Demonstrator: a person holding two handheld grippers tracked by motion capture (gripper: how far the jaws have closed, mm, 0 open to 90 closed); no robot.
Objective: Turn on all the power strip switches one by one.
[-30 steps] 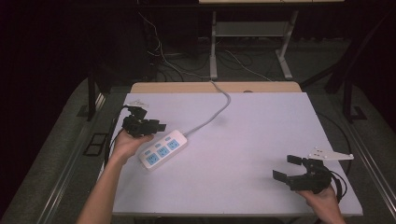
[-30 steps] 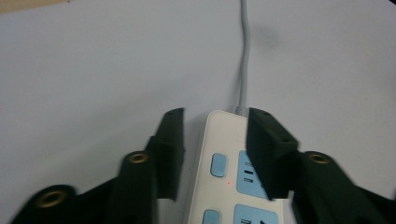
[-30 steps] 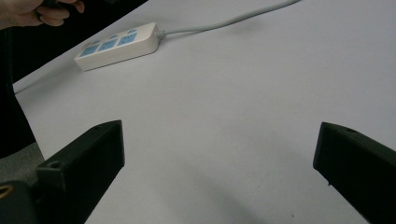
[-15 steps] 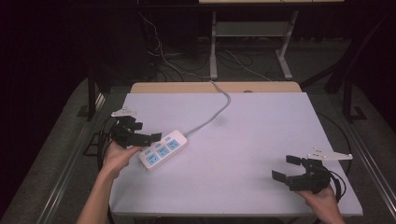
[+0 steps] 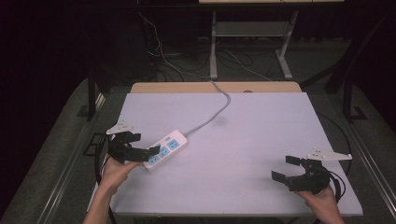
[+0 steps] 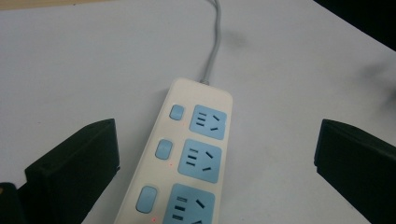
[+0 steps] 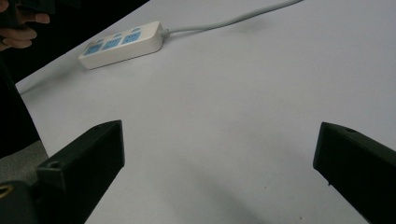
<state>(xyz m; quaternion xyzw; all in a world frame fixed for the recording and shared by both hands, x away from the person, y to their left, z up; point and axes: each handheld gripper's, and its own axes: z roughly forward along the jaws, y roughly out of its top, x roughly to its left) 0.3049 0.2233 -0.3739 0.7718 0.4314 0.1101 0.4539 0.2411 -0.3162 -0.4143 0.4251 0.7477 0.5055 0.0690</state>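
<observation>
With our left tongs [image 5: 140,148] spread wide and empty just short of the power strip [image 5: 164,148] on the bench [image 5: 261,135], and our right tongs [image 5: 286,171] wide and empty too, we judge its handling largely done.

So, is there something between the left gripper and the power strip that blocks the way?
Nothing visible does. The left gripper has its jaws open on either side of the power strip, and between them lies bare white table.

Left claw [image 5: 142,145] agape (right claw [image 5: 283,169] too).
</observation>
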